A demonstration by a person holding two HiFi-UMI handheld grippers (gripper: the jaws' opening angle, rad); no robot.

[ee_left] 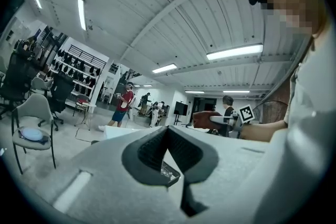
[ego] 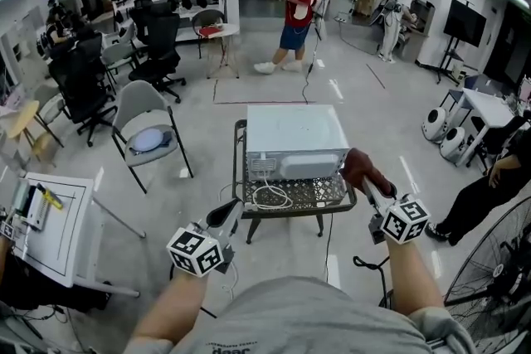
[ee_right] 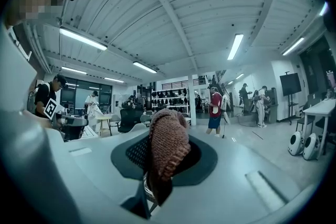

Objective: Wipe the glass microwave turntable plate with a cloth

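A white microwave (ego: 294,141) stands on a small black mesh table (ego: 332,193), its back panel and a coiled white cord (ego: 270,196) facing me. No glass turntable plate shows in any view. My right gripper (ego: 365,182) hovers by the table's right front corner, shut on a reddish-brown knitted cloth (ego: 361,167). In the right gripper view the cloth (ee_right: 168,147) drapes over the jaws and hides their tips. My left gripper (ego: 226,215) hangs at the table's left front edge, jaws together and holding nothing. The left gripper view looks across at the right gripper's cloth (ee_left: 206,118).
A grey chair (ego: 148,124) stands left of the table. A white desk (ego: 50,215) is at the near left, a large floor fan (ego: 498,286) at the near right. A seated person's legs (ego: 481,199) are at the right. A person in a red shirt (ego: 299,8) stands beyond the microwave.
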